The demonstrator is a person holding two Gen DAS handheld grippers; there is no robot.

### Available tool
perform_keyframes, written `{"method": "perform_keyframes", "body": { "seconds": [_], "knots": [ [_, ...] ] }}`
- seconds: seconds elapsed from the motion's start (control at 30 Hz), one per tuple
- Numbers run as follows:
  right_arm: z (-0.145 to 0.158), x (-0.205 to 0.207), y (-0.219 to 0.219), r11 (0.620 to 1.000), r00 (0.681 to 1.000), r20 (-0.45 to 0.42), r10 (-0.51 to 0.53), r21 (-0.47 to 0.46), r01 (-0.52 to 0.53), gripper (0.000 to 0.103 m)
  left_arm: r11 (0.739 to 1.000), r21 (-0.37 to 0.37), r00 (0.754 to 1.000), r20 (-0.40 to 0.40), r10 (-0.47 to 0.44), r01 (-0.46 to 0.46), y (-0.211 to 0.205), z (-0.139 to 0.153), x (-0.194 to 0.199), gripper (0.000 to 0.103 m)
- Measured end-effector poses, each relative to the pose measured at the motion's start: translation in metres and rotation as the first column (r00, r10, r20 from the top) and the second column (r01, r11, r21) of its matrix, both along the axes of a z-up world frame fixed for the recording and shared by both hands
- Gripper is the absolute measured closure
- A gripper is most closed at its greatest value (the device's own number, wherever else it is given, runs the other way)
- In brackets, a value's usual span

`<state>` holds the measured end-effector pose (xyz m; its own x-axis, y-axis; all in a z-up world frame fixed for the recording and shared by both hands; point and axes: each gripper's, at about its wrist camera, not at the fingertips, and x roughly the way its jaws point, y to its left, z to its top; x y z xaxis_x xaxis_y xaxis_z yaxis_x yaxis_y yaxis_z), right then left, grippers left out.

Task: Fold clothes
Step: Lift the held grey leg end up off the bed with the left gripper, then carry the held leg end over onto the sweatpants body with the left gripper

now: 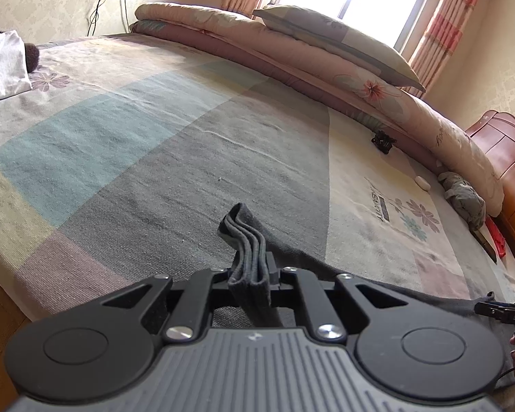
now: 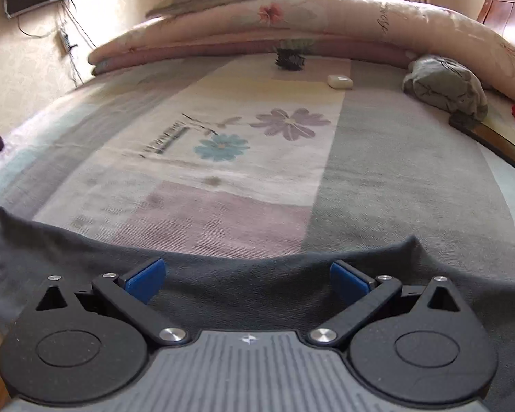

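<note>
Left wrist view: your left gripper (image 1: 254,274) is clenched on a bunched corner of the dark grey garment (image 1: 377,285); several stacked layers of hem stick up between the fingers toward 12 o'clock.
Right wrist view: your right gripper (image 2: 249,279) stands released, its blue pads (image 2: 146,279) wide apart, hovering over the garment's edge with nothing pinched.
Garment location: it lies along the near edge of the patchwork bedsheet (image 1: 154,130), running from your left gripper toward 3 o'clock, where the right gripper shows at the frame's edge. In the right view its upper edge sags across the frame from 9 to 3 o'clock.
Step in hand: judged from this, 1 corner is secured and the 2nd is still to be grasped, so the fold itself has not begun.
Next move: lower your right gripper onto the hem straight ahead at 12 o'clock, close on it, then draw both hands apart to tension the cloth.
Watch for: the small white case (image 2: 340,81) and rolled grey cloth (image 2: 444,84) sit well apart at 1 o'clock, beside the folded quilt (image 2: 292,31); they should not interfere.
</note>
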<state>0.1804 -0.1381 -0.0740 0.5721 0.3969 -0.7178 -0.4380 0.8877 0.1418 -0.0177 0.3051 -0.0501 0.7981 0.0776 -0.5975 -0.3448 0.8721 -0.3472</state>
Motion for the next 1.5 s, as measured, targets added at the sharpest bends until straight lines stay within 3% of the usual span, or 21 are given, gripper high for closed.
{"method": "perform_keyframes", "body": {
  "seconds": [0.13,0.23,0.43,0.57,0.73,0.87,1.0,1.1,1.3,1.5],
  "knots": [
    [0.0,-0.003,-0.003,1.0,1.0,-0.008,-0.008,-0.016,0.008,0.0,1.0,-0.002,1.0,0.015,0.004,-0.004,-0.003,0.004,-0.005,0.095],
    [0.012,-0.029,-0.006,0.999,1.0,-0.015,-0.016,-0.047,0.015,0.0,1.0,0.007,0.999,0.032,-0.006,0.005,-0.007,0.011,-0.007,0.095],
    [0.002,-0.083,-0.014,0.994,0.998,-0.063,-0.016,-0.106,0.009,0.0,0.998,0.047,0.997,0.057,-0.043,0.04,-0.019,0.024,-0.002,0.095],
    [0.002,-0.105,-0.019,0.994,0.999,-0.043,-0.015,-0.113,0.01,0.0,0.997,0.055,0.995,0.078,-0.062,0.058,-0.028,0.031,-0.002,0.095],
    [0.021,-0.113,-0.017,0.999,0.998,-0.055,0.03,-0.012,-0.03,0.0,0.995,0.066,0.991,0.101,-0.086,0.079,-0.039,0.039,-0.002,0.095],
    [0.034,-0.115,0.008,0.989,0.99,-0.047,0.131,0.07,-0.127,0.0,0.994,0.063,0.989,0.11,-0.096,0.089,-0.042,0.042,-0.002,0.095],
    [0.041,-0.117,0.047,0.935,0.949,-0.092,0.301,0.226,-0.275,0.0,0.993,0.059,0.986,0.127,-0.11,0.103,-0.044,0.047,-0.005,0.095],
    [0.046,-0.12,0.092,0.867,0.896,-0.076,0.437,0.299,-0.398,0.0,0.992,0.055,0.983,0.139,-0.123,0.117,-0.046,0.048,-0.007,0.095],
    [0.032,-0.132,0.173,0.766,0.792,-0.071,0.606,0.317,-0.559,0.0,0.989,0.039,0.977,0.153,-0.15,0.146,-0.045,0.047,-0.008,0.095],
    [0.001,-0.139,0.213,0.761,0.746,-0.19,0.638,0.299,-0.575,0.0,0.985,0.006,0.969,0.179,-0.172,0.174,-0.04,0.044,-0.012,0.095]
  ]
}}
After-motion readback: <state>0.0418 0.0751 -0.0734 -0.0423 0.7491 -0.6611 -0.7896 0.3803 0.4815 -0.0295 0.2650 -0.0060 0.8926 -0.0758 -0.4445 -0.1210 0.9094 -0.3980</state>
